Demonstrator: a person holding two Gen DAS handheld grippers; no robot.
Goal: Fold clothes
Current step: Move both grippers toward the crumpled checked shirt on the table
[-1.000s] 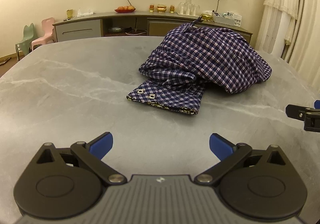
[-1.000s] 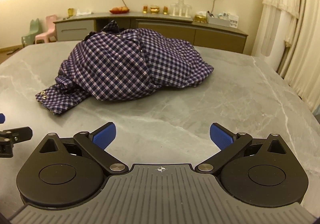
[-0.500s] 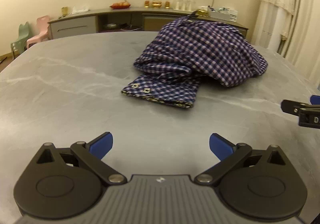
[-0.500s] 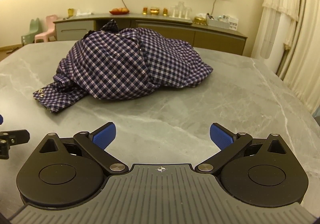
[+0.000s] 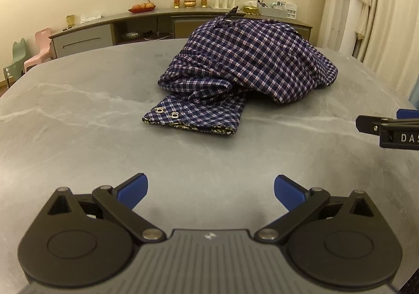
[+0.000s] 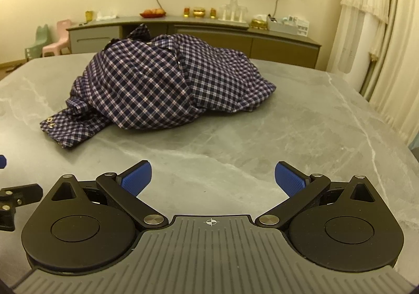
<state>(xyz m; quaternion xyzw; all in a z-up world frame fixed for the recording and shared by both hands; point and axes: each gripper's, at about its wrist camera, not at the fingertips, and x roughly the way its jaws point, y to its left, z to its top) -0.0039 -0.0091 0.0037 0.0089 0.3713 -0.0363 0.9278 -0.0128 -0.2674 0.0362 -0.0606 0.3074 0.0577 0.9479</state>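
Note:
A dark blue plaid shirt [image 5: 251, 60] lies crumpled in a heap on the grey marble table [image 5: 78, 121]. One sleeve cuff [image 5: 193, 118] with two metal snaps sticks out toward me. The shirt also shows in the right wrist view [image 6: 167, 81], with the cuff [image 6: 65, 131] at its left. My left gripper [image 5: 210, 189] is open and empty, short of the cuff. My right gripper [image 6: 212, 178] is open and empty, short of the heap. The right gripper's side shows at the right edge of the left wrist view [image 5: 390, 129].
A long grey sideboard [image 5: 162, 26] with glasses, gold cups and a fruit plate stands by the far wall. Small pink and green chairs [image 5: 34, 55] stand at the far left. Cream curtains [image 6: 379, 32] hang on the right, beyond the table's edge.
Both grippers have moved a little closer to the shirt. The shirt has not moved. Both grippers remain open.

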